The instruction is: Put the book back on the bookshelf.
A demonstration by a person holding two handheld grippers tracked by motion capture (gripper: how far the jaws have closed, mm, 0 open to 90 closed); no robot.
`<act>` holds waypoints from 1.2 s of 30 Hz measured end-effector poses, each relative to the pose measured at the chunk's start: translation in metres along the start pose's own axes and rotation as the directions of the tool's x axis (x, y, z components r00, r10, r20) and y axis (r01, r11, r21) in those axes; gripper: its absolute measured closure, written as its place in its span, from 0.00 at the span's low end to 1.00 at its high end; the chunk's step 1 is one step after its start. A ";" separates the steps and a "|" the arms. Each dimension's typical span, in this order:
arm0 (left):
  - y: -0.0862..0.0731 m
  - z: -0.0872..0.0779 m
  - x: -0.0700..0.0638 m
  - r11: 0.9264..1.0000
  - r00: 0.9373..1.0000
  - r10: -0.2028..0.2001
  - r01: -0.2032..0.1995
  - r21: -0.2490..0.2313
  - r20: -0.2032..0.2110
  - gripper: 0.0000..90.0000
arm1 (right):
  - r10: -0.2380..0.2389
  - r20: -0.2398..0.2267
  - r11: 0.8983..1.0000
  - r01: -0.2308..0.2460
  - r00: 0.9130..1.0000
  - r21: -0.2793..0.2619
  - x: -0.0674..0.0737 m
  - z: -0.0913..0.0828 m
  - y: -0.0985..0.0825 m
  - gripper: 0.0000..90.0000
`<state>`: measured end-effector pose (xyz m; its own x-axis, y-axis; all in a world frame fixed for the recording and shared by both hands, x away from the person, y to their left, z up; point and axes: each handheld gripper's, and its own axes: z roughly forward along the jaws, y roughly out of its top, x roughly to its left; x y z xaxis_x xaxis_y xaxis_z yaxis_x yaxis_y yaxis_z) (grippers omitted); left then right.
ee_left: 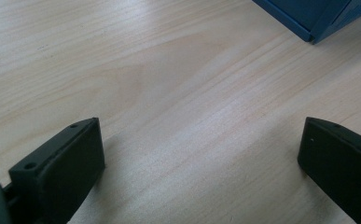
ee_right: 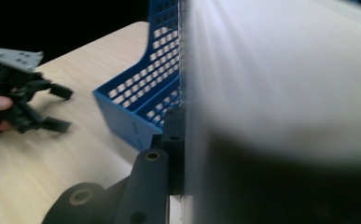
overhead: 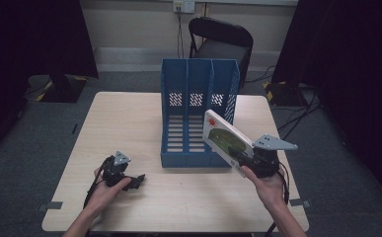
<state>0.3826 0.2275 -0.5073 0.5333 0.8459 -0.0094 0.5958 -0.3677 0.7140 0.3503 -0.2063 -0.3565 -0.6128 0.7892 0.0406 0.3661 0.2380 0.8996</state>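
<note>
The right gripper (overhead: pixel 245 165), clamped on a book (overhead: pixel 225 140), needs it upright and aligned with the rack (overhead: pixel 198 116) slot, while the left gripper (overhead: pixel 134 181) rests wide open and empty.

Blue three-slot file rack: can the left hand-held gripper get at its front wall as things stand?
Probably yes. The left hand-held gripper sits open on the light wooden table, holding nothing, with bare tabletop between it and the blue three-slot file rack.

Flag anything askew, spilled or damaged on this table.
Nothing spilled or damaged. The blue file rack stands upright on the table, its compartments empty. The book is tilted only because the right tool holds it. The left tool is open, holding nothing.
</note>
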 end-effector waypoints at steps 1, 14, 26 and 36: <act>0.000 0.000 0.000 1.000 1.000 0.000 0.000 0.000 -0.001 0.00 | 0.000 0.015 1.000 0.000 1.000 0.001 -0.002 0.000 0.001 0.85; 0.000 0.000 -0.001 1.000 1.000 0.000 0.000 0.001 -0.002 0.00 | 0.102 0.181 0.995 -0.098 0.978 -0.034 -0.023 0.015 0.007 0.85; 0.001 0.001 -0.001 1.000 1.000 -0.001 0.001 0.001 -0.002 0.00 | 0.133 0.270 0.991 -0.130 0.953 -0.029 -0.024 0.062 0.021 0.85; 0.001 0.001 -0.002 1.000 1.000 0.000 0.000 -0.001 0.001 0.00 | 0.154 0.277 0.988 -0.153 0.949 -0.023 -0.031 0.091 0.017 0.85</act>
<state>0.3825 0.2254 -0.5074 0.5341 0.8454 -0.0100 0.5951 -0.3675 0.7147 0.4396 -0.1755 -0.3821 -0.3312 0.9419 0.0567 0.4394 0.1008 0.8926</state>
